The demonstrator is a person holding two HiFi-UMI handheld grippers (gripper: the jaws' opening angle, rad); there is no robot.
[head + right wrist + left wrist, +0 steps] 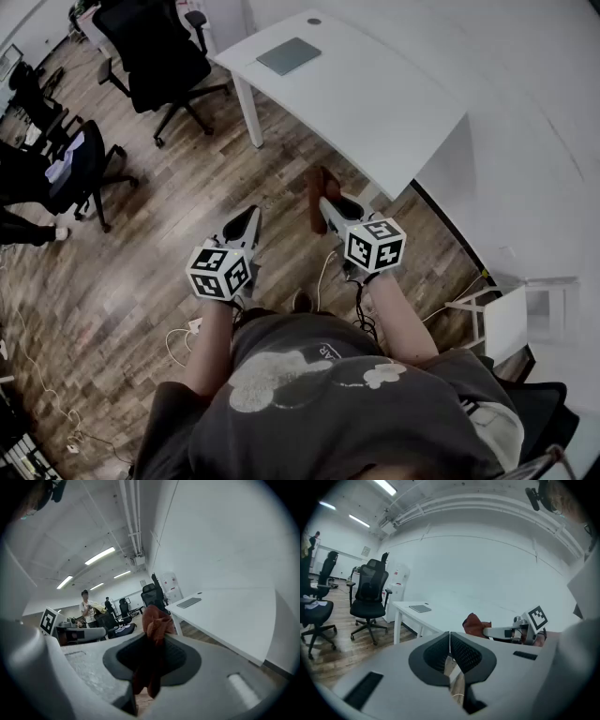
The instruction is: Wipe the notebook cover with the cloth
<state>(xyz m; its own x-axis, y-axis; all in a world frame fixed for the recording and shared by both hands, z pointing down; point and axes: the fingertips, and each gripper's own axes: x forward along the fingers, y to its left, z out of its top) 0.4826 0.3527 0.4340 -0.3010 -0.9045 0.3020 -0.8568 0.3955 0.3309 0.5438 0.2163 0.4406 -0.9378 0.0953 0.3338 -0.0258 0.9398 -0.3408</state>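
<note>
A grey notebook (pixel 289 56) lies flat on the white table (pixel 375 103), far ahead of both grippers; it also shows as a thin slab (pixel 420 608) in the left gripper view and again as a grey slab (pixel 189 603) in the right gripper view. My right gripper (pixel 324 202) is shut on a reddish-brown cloth (pixel 316 195), which sticks up between the jaws and hangs below them (pixel 153 629). My left gripper (pixel 252 214) is shut with nothing in it, its pads (pixel 461 649) pressed together. Both grippers hover over the wooden floor, short of the table's near edge.
Black office chairs (pixel 155 52) stand left of the table, another (pixel 70 169) further left. Cables (pixel 183 333) lie on the floor by my feet. A white wall (pixel 525 122) runs along the right, with a small white stand (pixel 511 319). People (pixel 86 604) stand far behind.
</note>
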